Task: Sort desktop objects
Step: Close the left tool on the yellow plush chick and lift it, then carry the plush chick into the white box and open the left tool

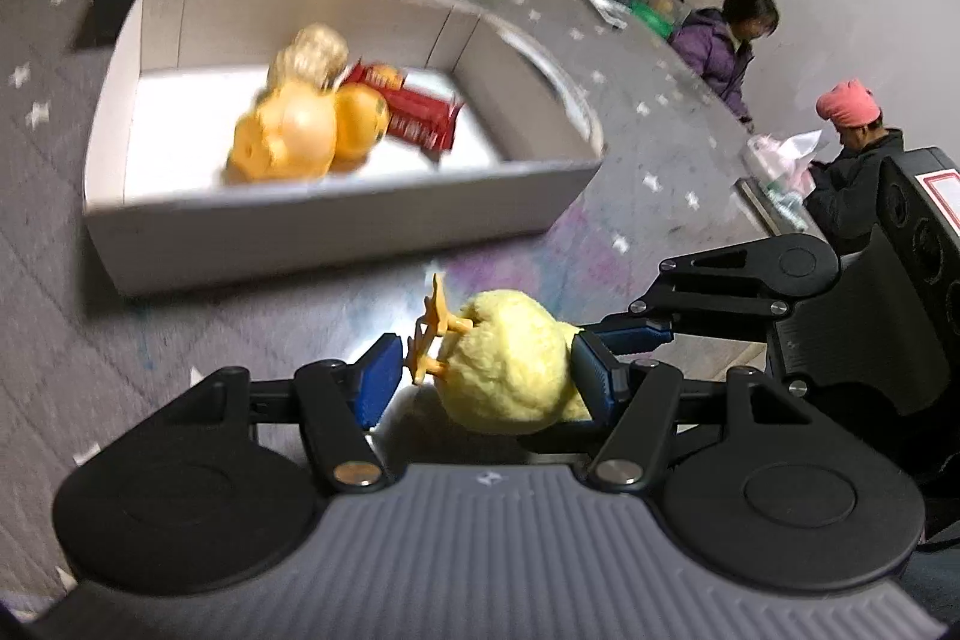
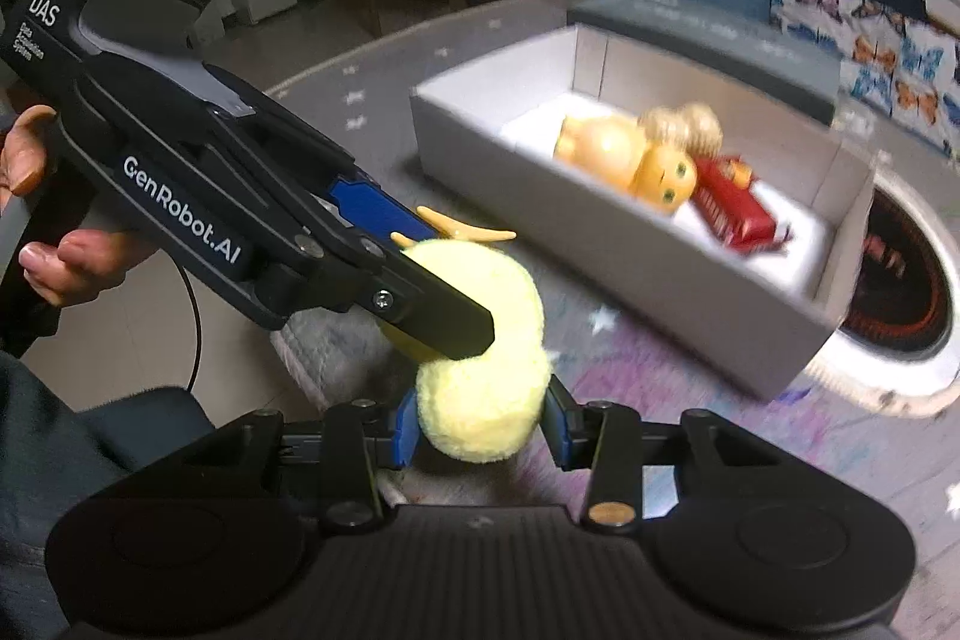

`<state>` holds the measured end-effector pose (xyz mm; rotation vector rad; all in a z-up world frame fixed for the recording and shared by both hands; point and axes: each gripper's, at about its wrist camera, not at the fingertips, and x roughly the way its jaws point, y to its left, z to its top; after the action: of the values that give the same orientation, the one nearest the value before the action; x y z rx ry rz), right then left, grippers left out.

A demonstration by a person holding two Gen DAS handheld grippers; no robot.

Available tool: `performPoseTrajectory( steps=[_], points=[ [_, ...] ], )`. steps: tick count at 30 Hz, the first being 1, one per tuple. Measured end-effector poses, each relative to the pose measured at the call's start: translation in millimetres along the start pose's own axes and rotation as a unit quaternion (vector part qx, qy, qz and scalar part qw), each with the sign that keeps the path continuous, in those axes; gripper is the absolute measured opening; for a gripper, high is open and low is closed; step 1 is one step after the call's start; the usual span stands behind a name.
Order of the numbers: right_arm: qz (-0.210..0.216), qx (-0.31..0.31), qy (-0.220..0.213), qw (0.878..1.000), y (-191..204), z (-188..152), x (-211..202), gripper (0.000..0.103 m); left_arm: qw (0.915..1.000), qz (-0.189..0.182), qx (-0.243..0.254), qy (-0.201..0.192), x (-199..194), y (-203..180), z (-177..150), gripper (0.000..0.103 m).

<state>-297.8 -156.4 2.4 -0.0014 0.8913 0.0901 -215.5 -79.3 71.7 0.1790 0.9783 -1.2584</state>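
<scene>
Between the two pairs of tongs, a yellow plush chick [image 2: 480,376] is hanging just above the grey starred table [image 1: 72,352]. Seen from the right wrist, a bare hand [image 2: 66,256] at the far left is gripping the left gripper [image 2: 444,274], whose fingers are reaching in from the left and closing on the chick's upper body, one black finger lying across the fluff and a blue pad showing just behind the orange feet [image 2: 456,229]. Lower down, the right gripper [image 2: 483,430] is pinching the chick's round lower part, its blue pads pressing in from both sides. Further right and well apart from the chick, a white cardboard box [image 2: 630,292] is sitting on the table, holding an orange toy figure [image 2: 624,154], a tan fuzzy toy [image 2: 684,124] and a red snack packet [image 2: 732,208].
</scene>
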Motion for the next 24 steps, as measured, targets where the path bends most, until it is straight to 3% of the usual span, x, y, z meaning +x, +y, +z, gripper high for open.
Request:
performPoseTrajectory(
  steps=[11, 18, 24],
  points=[
    [-0.077, -0.013, -0.057, 0.995, -36, 54, -18, 0.041, 0.9968, 0.013, 0.047, -0.063, 2, -7, 77, 0.062],
    [-0.091, 0.01, -0.053, 0.994, -73, 80, 8, 0.041, 0.9982, 0.014, 0.033, -0.048, 36, 16, 119, 0.062],
    [-0.084, 0.034, -0.032, 0.995, -93, 80, 34, 0.041, 0.9997, 0.012, 0.009, -0.018, 65, 38, 129, 0.062]
  ],
)
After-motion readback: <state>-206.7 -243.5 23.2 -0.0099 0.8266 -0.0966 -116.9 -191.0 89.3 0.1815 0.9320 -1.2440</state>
